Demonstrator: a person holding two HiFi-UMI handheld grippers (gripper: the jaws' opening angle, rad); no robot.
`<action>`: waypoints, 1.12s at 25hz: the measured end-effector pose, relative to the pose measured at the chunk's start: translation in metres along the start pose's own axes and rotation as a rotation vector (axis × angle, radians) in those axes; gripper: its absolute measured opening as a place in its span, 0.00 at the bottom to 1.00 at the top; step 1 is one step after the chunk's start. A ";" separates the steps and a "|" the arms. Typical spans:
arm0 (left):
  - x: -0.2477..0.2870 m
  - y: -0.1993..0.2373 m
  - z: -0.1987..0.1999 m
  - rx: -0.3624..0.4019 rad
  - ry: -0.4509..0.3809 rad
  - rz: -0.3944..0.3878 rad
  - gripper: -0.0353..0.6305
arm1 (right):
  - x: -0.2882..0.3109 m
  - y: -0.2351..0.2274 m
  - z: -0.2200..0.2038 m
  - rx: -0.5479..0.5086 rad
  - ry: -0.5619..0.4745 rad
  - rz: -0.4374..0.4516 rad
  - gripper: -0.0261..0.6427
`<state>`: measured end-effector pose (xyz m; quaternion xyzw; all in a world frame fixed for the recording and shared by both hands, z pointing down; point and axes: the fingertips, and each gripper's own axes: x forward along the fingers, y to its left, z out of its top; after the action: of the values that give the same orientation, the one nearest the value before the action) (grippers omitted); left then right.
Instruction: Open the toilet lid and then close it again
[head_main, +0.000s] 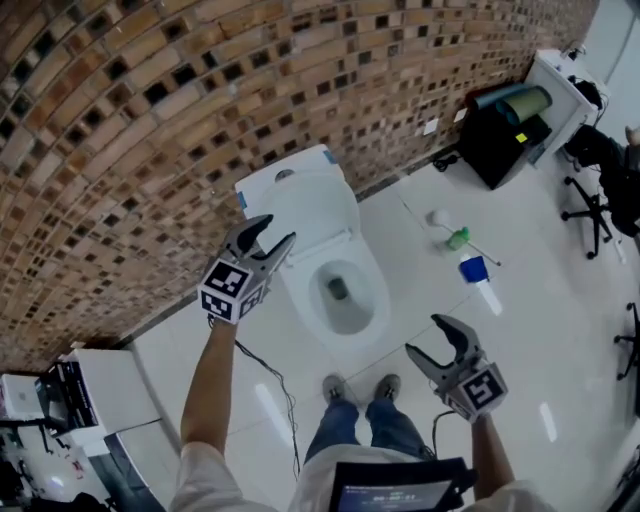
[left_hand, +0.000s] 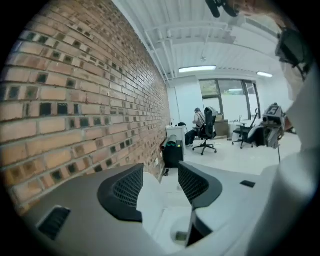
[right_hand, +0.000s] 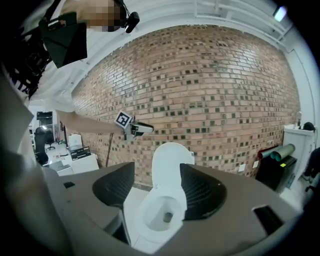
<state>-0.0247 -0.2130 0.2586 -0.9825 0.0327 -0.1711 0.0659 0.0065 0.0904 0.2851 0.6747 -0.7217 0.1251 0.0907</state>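
- A curved-looking brick wall (head_main: 150, 120) is seen closing off the whole far side; the toilet is backed up against its foot.
- A glossy white floor (head_main: 540, 340) is left open on the right, from the toilet out to the black cabinet and an office chair (head_main: 590, 200) at the edge.
- A narrower strip of floor is left on the left, between the toilet and a white cabinet (head_main: 110, 395); a thin cable (head_main: 270, 390) is trailed across it.
- The toilet (head_main: 300, 295) is placed just ahead of the person's shoes (head_main: 335, 388), with the bowl uncovered.
- The lid (head_main: 318, 210) is stood upright against the tank by the wall.
- A black cabinet (head_main: 505, 140) is set at the wall on the right, with rolled mats (head_main: 515, 100) laid on top.
- The left gripper (head_main: 278, 230) is held just beside the lid's left edge, apart from it in the right gripper view; its jaws are parted about halfway and nothing is gripped.
- The right gripper (head_main: 423, 335) is held low on the right of the bowl, well clear of its rim; its jaws are spread wide and nothing is held.
- A green bottle (head_main: 458, 238) and a blue cup (head_main: 473, 268) are left on the floor to the right of the toilet.
- Black-and-white square markers are carried on both grippers; the print on a screen at the bottom edge is too small to be read.
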 end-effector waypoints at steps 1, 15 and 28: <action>0.015 0.021 -0.003 0.036 0.032 0.001 0.37 | 0.002 0.000 -0.005 0.003 0.013 -0.011 0.48; 0.140 0.154 -0.155 -0.070 0.471 -0.131 0.44 | 0.009 0.027 -0.082 0.137 0.151 -0.150 0.48; 0.087 0.022 -0.152 0.338 0.509 -0.176 0.26 | 0.031 0.021 -0.067 0.134 0.088 -0.059 0.48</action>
<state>0.0045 -0.2599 0.4264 -0.8823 -0.0660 -0.4196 0.2027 -0.0192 0.0824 0.3568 0.6942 -0.6868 0.1997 0.0807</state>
